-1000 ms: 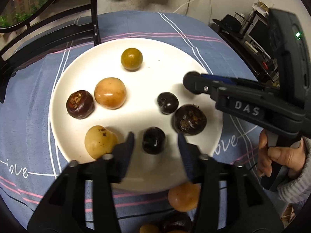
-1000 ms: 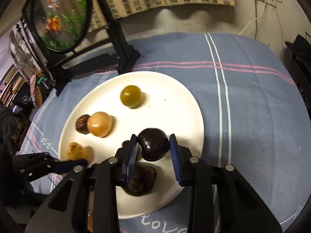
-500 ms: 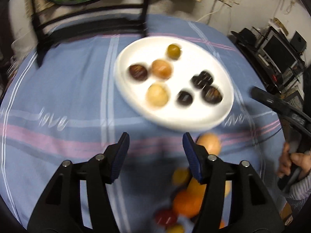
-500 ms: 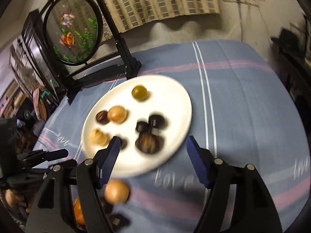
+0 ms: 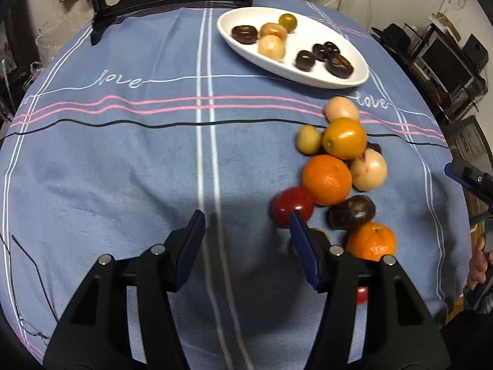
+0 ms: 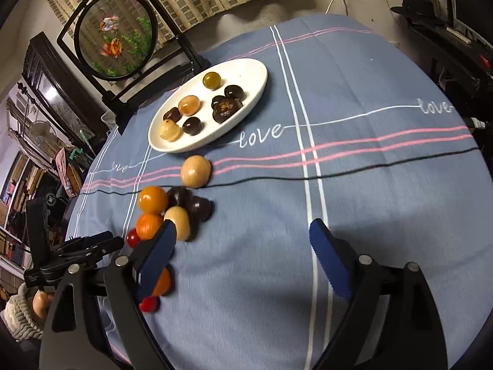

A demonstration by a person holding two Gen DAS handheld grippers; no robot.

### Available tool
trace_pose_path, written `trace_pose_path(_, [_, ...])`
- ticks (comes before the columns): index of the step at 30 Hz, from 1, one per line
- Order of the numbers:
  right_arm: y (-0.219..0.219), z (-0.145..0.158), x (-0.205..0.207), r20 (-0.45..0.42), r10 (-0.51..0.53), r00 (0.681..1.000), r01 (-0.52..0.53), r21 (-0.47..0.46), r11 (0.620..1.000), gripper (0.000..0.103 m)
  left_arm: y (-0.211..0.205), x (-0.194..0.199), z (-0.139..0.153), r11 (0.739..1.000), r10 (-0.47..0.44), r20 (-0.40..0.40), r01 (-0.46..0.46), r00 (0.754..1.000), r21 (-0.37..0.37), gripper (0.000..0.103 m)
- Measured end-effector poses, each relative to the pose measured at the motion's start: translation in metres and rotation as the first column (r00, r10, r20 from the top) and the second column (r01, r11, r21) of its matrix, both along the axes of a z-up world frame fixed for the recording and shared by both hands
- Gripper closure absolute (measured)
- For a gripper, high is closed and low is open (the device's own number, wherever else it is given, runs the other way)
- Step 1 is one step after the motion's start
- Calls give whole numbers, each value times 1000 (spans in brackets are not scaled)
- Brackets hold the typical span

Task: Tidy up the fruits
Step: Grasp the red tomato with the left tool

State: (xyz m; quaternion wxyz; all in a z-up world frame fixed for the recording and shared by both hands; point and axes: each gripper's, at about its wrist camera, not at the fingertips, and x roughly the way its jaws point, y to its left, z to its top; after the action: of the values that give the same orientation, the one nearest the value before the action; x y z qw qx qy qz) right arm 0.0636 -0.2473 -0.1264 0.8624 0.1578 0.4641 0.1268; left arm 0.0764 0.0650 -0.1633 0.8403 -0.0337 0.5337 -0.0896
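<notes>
**Both tongs apart above the cloth, fruits on plate and in a pile**

Left wrist view: left tongs point(image 5: 246, 240) released, nothing between the blue pads, only the blue tablecloth point(image 5: 123, 160) of the tabletop under them. Just beside the right pad, a red fruit point(image 5: 291, 208); beyond it to the right, the fruit pile point(image 5: 339, 172) with oranges, pale and dark fruits touching. Far ahead and to the right, the white plate point(image 5: 357, 80) with seven small fruits.

Right wrist view: right tongs point(image 6: 243, 240) wide apart, just been opening, empty, above bare cloth. Fruit pile at the left pad and beyond. Plate further ahead to the left. Left tongs seen low at the left edge.
</notes>
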Motion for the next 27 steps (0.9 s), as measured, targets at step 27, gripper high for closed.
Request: trace_pose_path(27, [-2, 17, -17, 18, -31, 999, 32, -65, 997, 11, 26, 29, -16, 998, 57, 18, -57, 998, -29, 44])
